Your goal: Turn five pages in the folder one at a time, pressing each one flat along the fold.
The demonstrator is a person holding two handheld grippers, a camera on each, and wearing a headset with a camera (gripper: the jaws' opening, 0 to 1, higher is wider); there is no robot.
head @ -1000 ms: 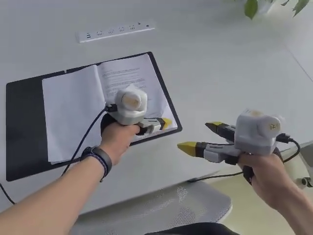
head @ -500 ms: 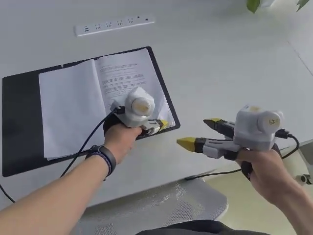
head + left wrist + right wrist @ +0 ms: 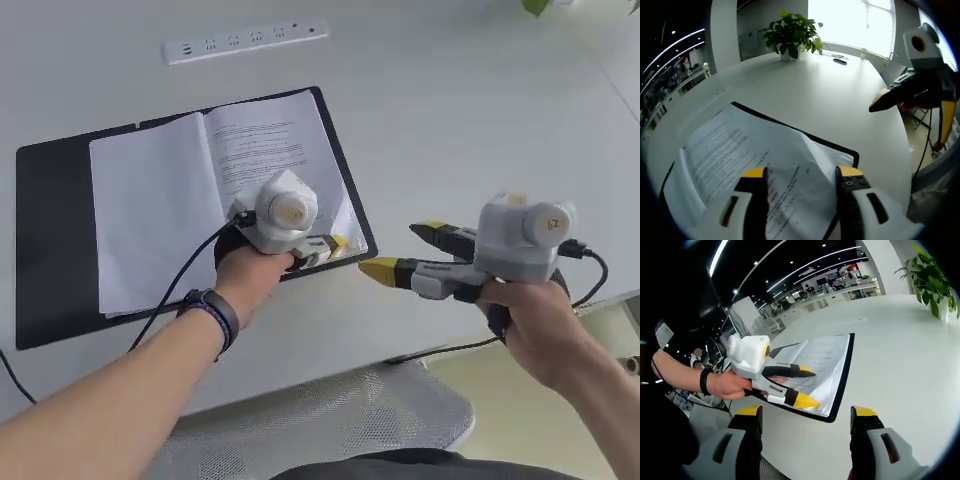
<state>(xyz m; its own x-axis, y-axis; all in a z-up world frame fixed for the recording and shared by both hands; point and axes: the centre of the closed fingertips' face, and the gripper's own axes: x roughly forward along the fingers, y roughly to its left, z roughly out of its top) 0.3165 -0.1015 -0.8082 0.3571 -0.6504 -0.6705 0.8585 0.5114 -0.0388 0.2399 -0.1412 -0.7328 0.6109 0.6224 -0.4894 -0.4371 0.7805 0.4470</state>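
Black folder (image 3: 50,250), open, with white printed pages (image 3: 270,150), lies flat at the left of the white table (image 3: 480,120). Its wide side runs left to right and its fold runs near to far, the far end leaning a little left. In the head view my left gripper (image 3: 335,247) sits over the right page's near right corner, and my right gripper (image 3: 405,250) hangs off the folder, just right of that corner. In the left gripper view my jaws stand spread, the page corner below and between them, grasping nothing. In the right gripper view my jaws are spread wide and empty, the folder ahead and left.
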